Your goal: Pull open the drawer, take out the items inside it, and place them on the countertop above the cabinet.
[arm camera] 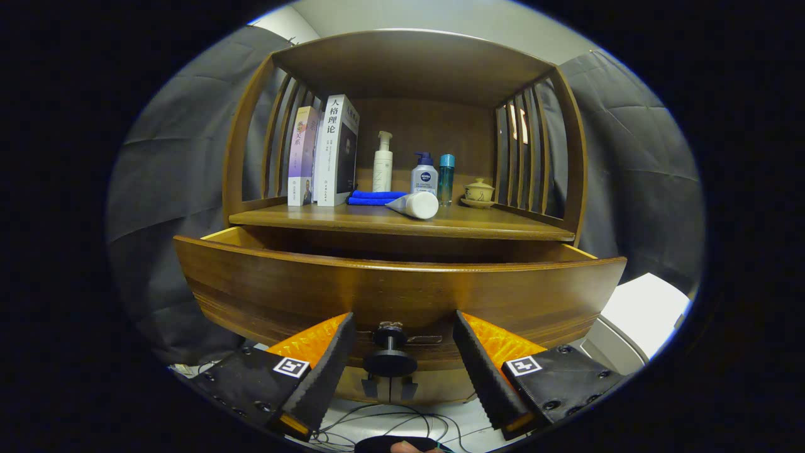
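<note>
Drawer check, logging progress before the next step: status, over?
Claw open, fingers either side of the knob, not gripping. Drawer pulled out; contents hidden behind its front. Nothing in the way.

The brown wooden drawer (402, 289) stands pulled out at 12 o'clock beyond the fingers, its dark knob (390, 352) facing them; its inside is hidden, perhaps holding items, under the countertop (402, 221)

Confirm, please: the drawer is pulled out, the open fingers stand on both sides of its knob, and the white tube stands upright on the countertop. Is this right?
Not entirely. In the gripper view the white tube lies on its side on the countertop, in front of the bottles. The rest is right: the drawer is pulled out, and the gripper is open, a finger on each side of the knob.
</note>
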Action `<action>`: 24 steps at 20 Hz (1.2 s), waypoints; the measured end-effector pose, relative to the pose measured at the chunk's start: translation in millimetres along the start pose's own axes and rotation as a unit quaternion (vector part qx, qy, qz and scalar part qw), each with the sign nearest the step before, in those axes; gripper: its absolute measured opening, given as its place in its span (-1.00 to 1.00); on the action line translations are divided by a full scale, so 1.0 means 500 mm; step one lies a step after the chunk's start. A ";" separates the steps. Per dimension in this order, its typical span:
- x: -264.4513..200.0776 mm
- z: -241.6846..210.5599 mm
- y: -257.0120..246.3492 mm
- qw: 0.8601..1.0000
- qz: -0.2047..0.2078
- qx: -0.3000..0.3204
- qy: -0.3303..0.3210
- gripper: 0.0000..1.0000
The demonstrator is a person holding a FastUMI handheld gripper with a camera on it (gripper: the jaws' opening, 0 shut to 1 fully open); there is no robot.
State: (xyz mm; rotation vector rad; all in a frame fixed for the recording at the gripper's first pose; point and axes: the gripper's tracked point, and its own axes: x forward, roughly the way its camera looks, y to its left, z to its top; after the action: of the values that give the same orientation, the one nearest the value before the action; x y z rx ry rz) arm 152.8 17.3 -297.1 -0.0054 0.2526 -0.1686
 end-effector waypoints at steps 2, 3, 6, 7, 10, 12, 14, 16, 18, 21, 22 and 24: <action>0.024 0.007 0.001 1.000 -0.002 0.000 -0.001 0.95; 0.037 0.011 0.003 1.000 -0.002 0.002 -0.001 0.95; 0.077 0.020 0.004 1.000 -0.003 0.000 -0.001 0.95; 0.089 0.025 0.003 1.000 -0.003 0.000 -0.001 0.95; 0.125 0.032 0.003 1.000 -0.001 0.001 0.003 0.95; 0.148 0.037 0.003 1.000 -0.001 0.002 0.003 0.95; 0.162 0.042 0.002 1.000 0.000 0.003 0.003 0.95; 0.175 0.050 0.005 1.000 0.000 0.006 -0.004 0.95; 0.173 0.046 0.003 1.000 -0.001 0.002 -0.010 0.95; 0.175 0.045 0.003 1.000 0.001 0.004 -0.007 0.95; 0.174 0.046 0.003 1.000 0.001 0.002 -0.008 0.95; 0.173 0.045 -0.007 1.000 -0.003 -0.001 -0.003 0.95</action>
State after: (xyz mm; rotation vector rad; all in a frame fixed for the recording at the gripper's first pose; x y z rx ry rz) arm 240.4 -1.2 -296.7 -0.0088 0.2473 -0.1745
